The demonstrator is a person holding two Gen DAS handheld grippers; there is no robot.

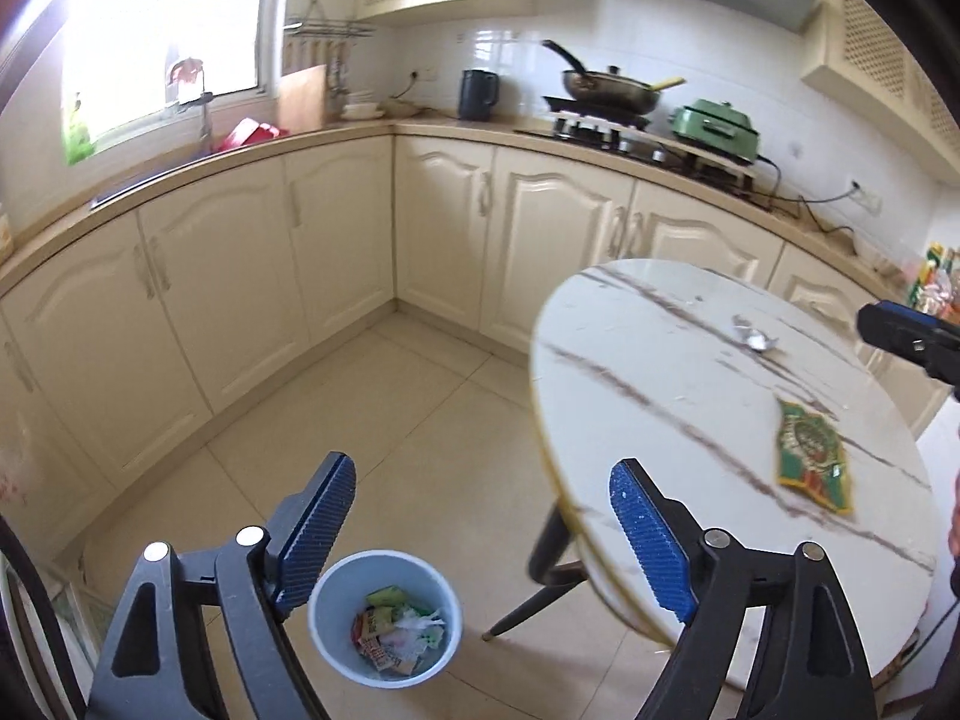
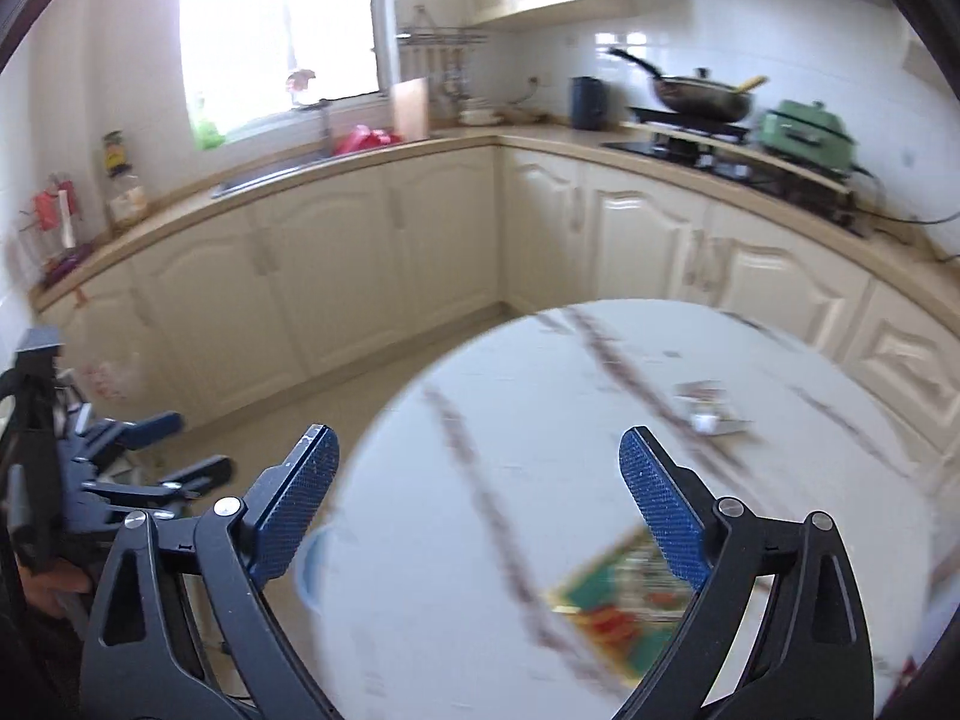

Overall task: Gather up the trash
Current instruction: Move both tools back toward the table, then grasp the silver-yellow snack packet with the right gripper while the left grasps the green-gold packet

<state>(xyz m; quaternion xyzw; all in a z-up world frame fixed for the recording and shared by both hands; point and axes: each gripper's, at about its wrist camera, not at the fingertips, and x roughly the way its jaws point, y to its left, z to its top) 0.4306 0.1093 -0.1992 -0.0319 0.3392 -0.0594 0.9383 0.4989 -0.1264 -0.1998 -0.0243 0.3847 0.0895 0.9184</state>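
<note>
- Left claw is released, its blue pads spread wide with nothing between them; it hangs over the floor beside the round marble surface
- Right claw is released too, jaws wide apart and empty, above the same surface
- On the floor below the left claw stands a pale blue bin, just beside the table's dark leg; wrappers and crumpled paper lie inside it
- Green and red packet lies flat on the surface near its right edge; in the right wrist view it is blurred and sits just under the right-hand pad
- Small crumpled silvery scrap, perhaps foil, lies farther back on the surface, well apart from the packet
- Cream cabinets run behind, with a wok on the stove
</note>
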